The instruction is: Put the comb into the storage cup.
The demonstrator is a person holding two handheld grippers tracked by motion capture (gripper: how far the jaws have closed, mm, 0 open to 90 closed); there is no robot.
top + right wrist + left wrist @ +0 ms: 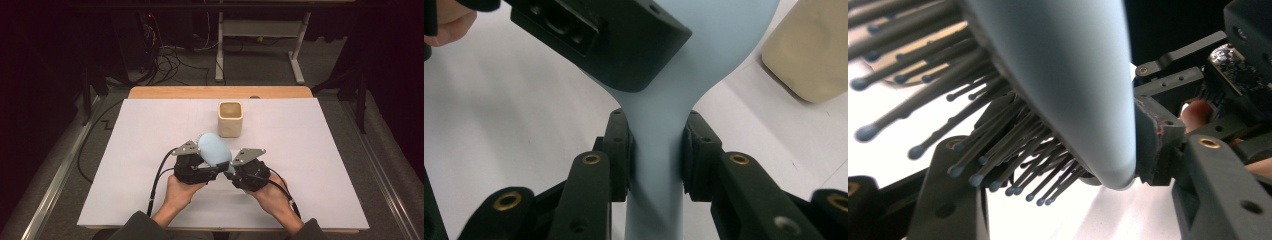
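1. Handover looks to be the step in hand: a pale blue hairbrush [216,148] hangs just above the white surface [310,165], between the two grippers, near the person's edge.
2. On the left, the left gripper [204,172] has its jaws around the brush head. In the left gripper view one jaw sits among the bristles [998,150] and the other lies against the smooth back, so I judge it clamped on the head, though the bristle side is hard to read.
3. In the middle, the brush head points away from the person, toward the cream cup [230,119], which stands upright and well apart.
4. On the right, the right gripper [231,171] has its jaws pressed firmly on the brush handle [655,165], one pad on each side of the neck.
5. Next, I judge, one side must let go; the other then needs a sure grip to carry the brush toward the cup, perhaps handle down.
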